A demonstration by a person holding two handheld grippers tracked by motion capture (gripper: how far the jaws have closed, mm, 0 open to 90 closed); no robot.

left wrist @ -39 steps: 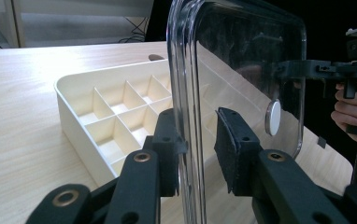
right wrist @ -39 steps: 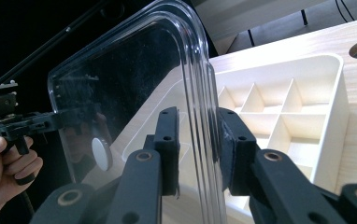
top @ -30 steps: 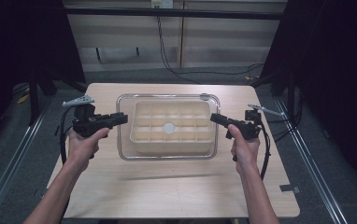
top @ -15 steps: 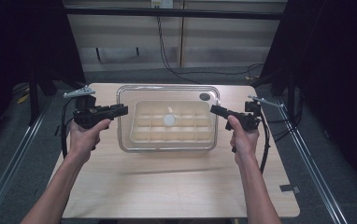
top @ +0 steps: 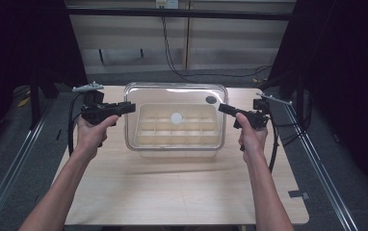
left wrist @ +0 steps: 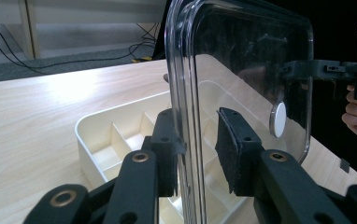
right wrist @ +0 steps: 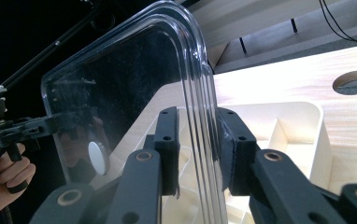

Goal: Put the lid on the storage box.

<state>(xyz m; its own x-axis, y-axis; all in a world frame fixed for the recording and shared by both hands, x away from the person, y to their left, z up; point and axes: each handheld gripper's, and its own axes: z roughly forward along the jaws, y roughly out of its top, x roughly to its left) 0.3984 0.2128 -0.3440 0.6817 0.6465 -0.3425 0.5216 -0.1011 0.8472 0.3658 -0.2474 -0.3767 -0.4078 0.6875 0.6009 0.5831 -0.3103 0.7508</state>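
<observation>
A clear plastic lid (top: 175, 91) with a white disc (top: 176, 117) at its middle hangs over a cream compartment tray (top: 146, 136) on the wooden table (top: 172, 192). My left gripper (top: 131, 107) is shut on the lid's left rim, and my right gripper (top: 222, 108) is shut on its right rim. The left gripper view has my left gripper (left wrist: 197, 149) with its pads against the lid (left wrist: 242, 60) edge, the tray (left wrist: 102, 140) below. In the right gripper view my right gripper (right wrist: 199, 149) clamps the lid (right wrist: 120, 70) rim the same way, above the tray (right wrist: 303, 126).
A round dark hole (top: 211, 99) in the table shows through the lid near the far right; it is also in the right gripper view as the hole (right wrist: 356, 81). Metal rails run along both sides of the table. A small grey tag (top: 298, 194) lies near the right front edge.
Both hands have carried the lid away from the person, toward the far edge of the table, and slightly up. The tray has stayed in place.
</observation>
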